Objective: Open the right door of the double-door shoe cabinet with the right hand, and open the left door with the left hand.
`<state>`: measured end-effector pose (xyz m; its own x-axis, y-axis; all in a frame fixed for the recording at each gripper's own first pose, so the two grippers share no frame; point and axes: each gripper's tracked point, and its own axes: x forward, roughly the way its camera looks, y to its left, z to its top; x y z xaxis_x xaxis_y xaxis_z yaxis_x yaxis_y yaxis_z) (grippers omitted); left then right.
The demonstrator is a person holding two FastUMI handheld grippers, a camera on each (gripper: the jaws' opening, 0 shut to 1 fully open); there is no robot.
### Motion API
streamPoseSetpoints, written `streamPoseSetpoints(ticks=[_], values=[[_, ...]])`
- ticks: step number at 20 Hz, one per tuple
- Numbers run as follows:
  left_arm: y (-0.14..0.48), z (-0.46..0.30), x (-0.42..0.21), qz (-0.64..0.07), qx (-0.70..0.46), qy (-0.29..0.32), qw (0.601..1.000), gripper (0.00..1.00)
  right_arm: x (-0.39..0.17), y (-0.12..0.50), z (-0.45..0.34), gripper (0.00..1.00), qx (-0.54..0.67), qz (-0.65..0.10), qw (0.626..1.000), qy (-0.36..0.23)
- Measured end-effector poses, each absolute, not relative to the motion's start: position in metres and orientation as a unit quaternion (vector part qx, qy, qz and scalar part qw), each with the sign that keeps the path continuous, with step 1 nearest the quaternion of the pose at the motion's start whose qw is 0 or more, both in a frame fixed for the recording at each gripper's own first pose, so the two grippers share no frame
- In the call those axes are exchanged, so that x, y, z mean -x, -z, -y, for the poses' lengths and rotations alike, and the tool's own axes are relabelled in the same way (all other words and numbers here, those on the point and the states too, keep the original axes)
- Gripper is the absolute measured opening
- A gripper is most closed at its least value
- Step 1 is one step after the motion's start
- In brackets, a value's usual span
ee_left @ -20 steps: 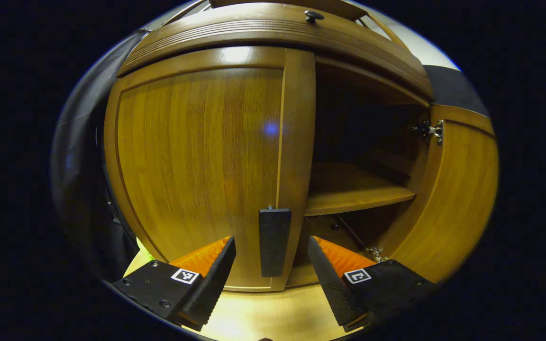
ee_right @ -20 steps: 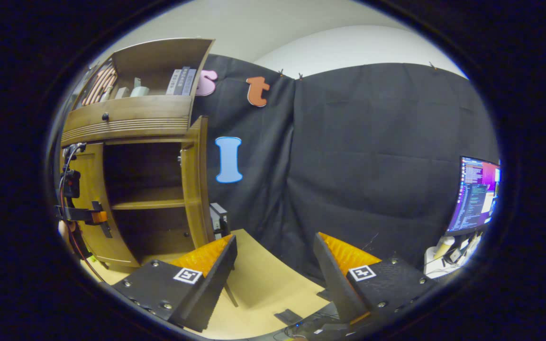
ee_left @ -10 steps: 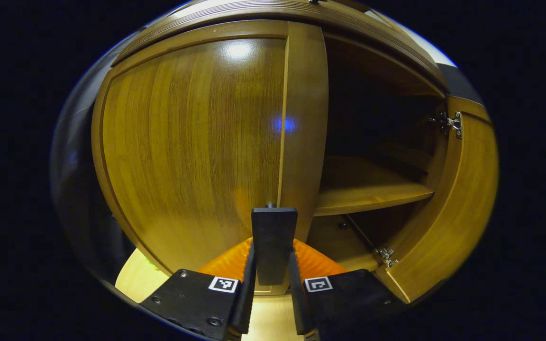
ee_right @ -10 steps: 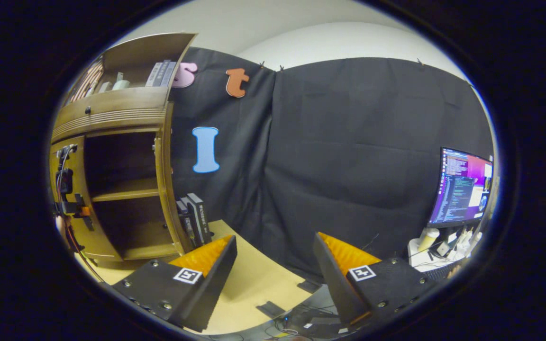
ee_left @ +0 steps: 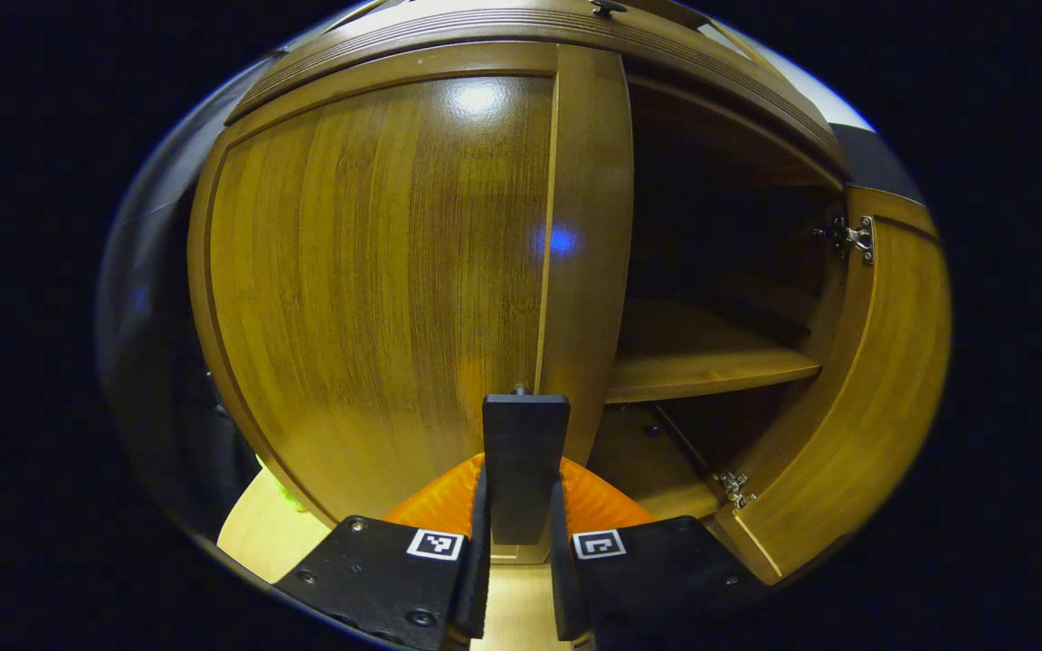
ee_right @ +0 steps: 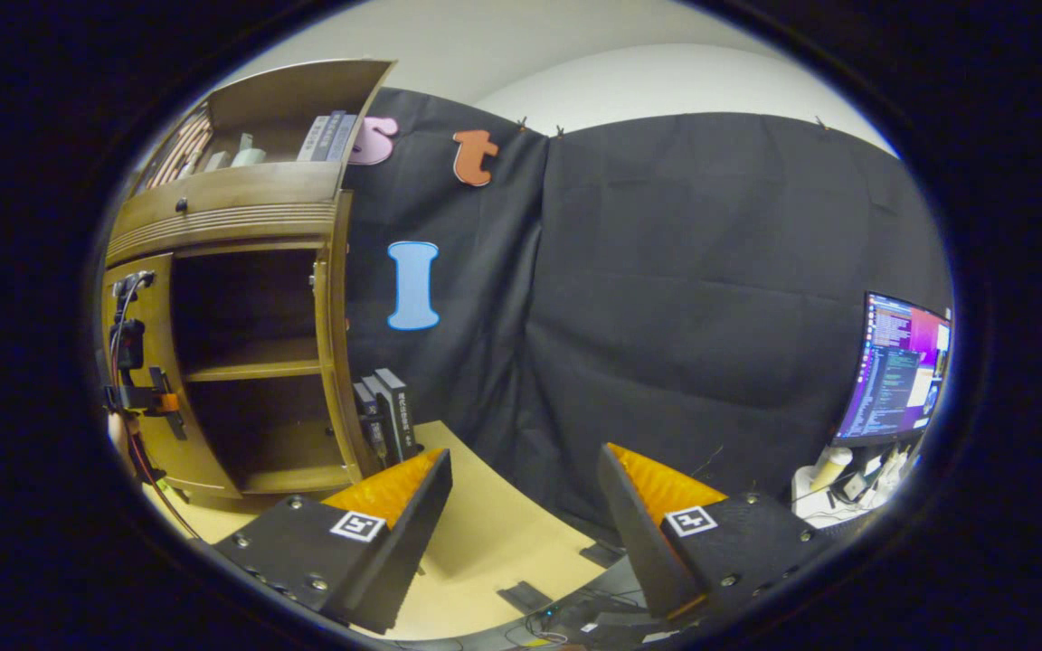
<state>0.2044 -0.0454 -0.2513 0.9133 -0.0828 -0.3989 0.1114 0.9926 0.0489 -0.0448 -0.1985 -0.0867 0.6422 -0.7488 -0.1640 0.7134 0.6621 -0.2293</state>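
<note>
The wooden shoe cabinet (ee_left: 521,36) is close in front in the left gripper view. Its left door (ee_left: 376,271) lies flat against the frame, with a black upright handle (ee_left: 525,425) near its inner edge. My left gripper (ee_left: 521,472) is shut on that handle, one finger on each side. The right door (ee_left: 856,389) stands swung open, showing a shelf (ee_left: 702,362) and a dark inside. In the right gripper view the cabinet (ee_right: 232,217) is far left, its right door (ee_right: 336,344) edge-on. My right gripper (ee_right: 521,533) hangs open over the table, away from the cabinet, holding nothing.
The right gripper view shows a few dark books (ee_right: 390,411) standing beside the open door on the light table (ee_right: 485,542). A lit monitor (ee_right: 901,371) is at the far right, with cables (ee_right: 566,624) at the table's near edge. A drawer knob (ee_left: 604,7) sits above the doors.
My left gripper went from open around the handle to shut on it, then barely moved. The right gripper view has swung slightly, and the right door appears more edge-on than before.
</note>
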Motion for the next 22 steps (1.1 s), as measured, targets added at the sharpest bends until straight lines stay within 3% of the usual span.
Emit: streamPoseSetpoints(ticks=[22], values=[[0.234, -0.001, -0.11, -0.185, -0.029, 0.003, 0.982, 0.29, 0.017, 0.096, 0.164, 0.97, 0.077, -0.136, 0.943, 0.295]])
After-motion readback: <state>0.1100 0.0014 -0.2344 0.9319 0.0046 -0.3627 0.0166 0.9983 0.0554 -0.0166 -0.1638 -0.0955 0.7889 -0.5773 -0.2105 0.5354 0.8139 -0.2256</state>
